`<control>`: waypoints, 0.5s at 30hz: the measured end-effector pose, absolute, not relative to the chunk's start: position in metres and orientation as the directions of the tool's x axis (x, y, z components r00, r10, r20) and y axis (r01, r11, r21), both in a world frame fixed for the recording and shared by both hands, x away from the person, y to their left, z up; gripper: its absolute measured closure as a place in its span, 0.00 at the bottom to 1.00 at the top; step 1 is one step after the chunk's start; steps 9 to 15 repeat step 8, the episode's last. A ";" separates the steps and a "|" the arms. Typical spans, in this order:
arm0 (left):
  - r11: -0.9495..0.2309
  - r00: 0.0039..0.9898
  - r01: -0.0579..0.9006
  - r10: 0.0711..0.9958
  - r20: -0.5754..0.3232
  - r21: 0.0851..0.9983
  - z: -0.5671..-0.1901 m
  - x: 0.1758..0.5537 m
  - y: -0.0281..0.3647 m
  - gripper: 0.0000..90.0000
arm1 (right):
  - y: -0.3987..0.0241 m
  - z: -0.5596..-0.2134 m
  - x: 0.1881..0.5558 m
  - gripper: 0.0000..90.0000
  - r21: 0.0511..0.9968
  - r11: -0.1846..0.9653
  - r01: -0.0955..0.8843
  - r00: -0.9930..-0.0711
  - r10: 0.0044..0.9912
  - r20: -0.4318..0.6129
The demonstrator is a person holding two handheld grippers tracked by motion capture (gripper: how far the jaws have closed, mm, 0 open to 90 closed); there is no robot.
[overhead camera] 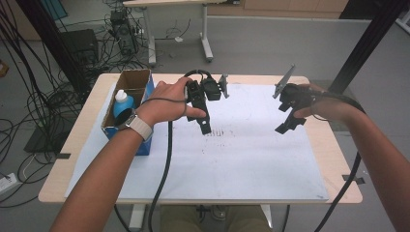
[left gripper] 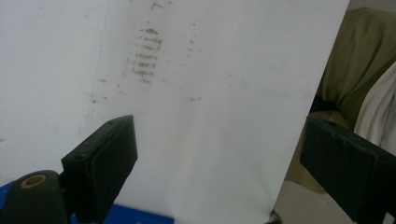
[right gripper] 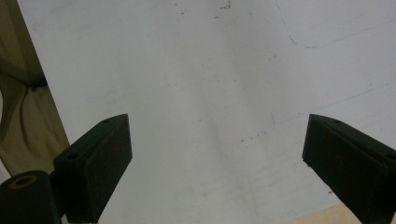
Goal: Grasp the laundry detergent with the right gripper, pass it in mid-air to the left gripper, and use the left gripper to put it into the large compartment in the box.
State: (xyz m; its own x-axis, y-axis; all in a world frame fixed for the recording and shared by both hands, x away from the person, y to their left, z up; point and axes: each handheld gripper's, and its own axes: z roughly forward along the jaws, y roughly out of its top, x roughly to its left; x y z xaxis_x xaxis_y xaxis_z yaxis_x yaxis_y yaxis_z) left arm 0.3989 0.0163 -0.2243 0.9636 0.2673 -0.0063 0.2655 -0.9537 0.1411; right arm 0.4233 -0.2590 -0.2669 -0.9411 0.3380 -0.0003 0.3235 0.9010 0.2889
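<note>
I hold my left gripper (overhead camera: 205, 126) above the white sheet (overhead camera: 241, 150) near the table's middle, its black jaws pointing back toward the person. In the left gripper view its jaws (left gripper: 215, 158) stand wide apart with nothing between them, over the sheet's brown smudges (left gripper: 145, 56). My right gripper (overhead camera: 286, 124) hovers over the sheet's right part, held from the right. Its jaws (right gripper: 217, 163) are spread wide in the right gripper view, with bare white sheet between them.
A blue cardboard box (overhead camera: 145, 87) stands open at the table's left, holding a white bottle with a blue cap (overhead camera: 122, 102). Cables trail from both grippers over the front edge. Olive trousers (left gripper: 359, 56) lie past the sheet's near edge. Another table and cables are behind.
</note>
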 end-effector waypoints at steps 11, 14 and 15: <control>-0.953 0.963 0.266 0.268 -0.006 0.142 -0.223 0.400 0.018 0.13 | -0.260 -0.268 0.423 0.09 0.289 0.901 0.322 -0.941 0.337 -0.002; -0.953 0.963 0.266 0.268 -0.006 0.142 -0.223 0.400 0.018 0.13 | -0.260 -0.268 0.423 0.09 0.289 0.901 0.322 -0.941 0.337 -0.002; -0.953 0.963 0.266 0.268 -0.006 0.142 -0.223 0.400 0.018 0.13 | -0.260 -0.268 0.423 0.09 0.289 0.901 0.322 -0.941 0.337 -0.002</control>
